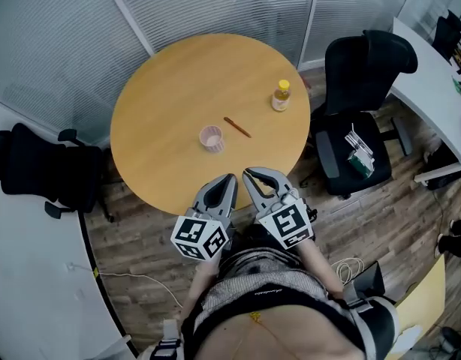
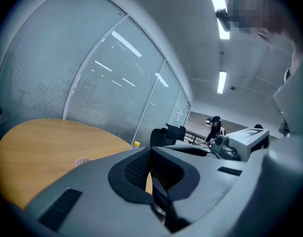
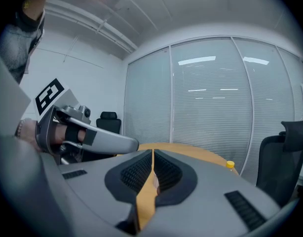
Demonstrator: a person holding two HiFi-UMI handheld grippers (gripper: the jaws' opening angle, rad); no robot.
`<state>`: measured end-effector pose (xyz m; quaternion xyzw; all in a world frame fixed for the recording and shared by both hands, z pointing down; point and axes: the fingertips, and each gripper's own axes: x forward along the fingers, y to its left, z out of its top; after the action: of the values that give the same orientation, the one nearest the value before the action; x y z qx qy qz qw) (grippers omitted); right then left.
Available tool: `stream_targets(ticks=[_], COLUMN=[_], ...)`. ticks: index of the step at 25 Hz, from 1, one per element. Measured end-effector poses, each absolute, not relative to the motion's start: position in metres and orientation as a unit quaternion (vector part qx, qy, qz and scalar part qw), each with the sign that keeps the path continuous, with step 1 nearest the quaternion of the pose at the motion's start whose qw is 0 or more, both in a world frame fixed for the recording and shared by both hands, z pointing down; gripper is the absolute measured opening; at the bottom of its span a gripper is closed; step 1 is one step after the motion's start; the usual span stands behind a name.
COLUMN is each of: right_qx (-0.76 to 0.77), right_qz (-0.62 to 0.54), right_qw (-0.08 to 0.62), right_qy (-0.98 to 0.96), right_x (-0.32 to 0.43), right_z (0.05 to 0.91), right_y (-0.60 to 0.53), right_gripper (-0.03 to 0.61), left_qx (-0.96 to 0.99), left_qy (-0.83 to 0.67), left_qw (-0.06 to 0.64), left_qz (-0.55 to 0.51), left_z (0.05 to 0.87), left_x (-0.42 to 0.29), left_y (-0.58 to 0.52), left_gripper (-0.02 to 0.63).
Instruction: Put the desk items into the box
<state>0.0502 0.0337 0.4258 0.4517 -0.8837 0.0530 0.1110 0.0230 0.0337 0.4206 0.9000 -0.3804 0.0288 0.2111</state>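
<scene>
Head view: left claw (image 1: 232,177), right claw (image 1: 247,172) both closed, empty

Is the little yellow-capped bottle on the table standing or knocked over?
Standing: the bottle sits on its base on the table, yellow cap on top.

Even, bright ceiling strip lights (image 2: 221,81) — gripper views fisheye-warped, dark-cornered; near jaws soft.

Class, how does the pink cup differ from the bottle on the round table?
The cup is pink and open-topped; the bottle has a yellow cap. The cup is squat, the bottle taller. The cup sits mid-table, the bottle nearer the rim. Both stand upright on the table.
</scene>
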Motion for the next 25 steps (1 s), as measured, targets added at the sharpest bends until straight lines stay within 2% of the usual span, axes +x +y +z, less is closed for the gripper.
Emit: stream_targets(ticks=[10,25], right_qx=[0.446,0.438], right_qz=[0.053,0.04], right_qw=[0.113,0.123], right_qy=[-0.886,-0.89], right_x=[0.037,-0.025], right_z=[0.428,0.425], right_y=[0.003,-0.071], right_gripper=[0.028,0.028], left_qx=[0.89,0.894], left_qy=[-0.397,-0.395], left_qw=[0.223,0.211], left_qz=[0.024,0.011], left_z=[0.424,0.417], left_x=[0.003,-0.056], left_y=[0.007,-0.065], left_gripper=[0.018,0.018])
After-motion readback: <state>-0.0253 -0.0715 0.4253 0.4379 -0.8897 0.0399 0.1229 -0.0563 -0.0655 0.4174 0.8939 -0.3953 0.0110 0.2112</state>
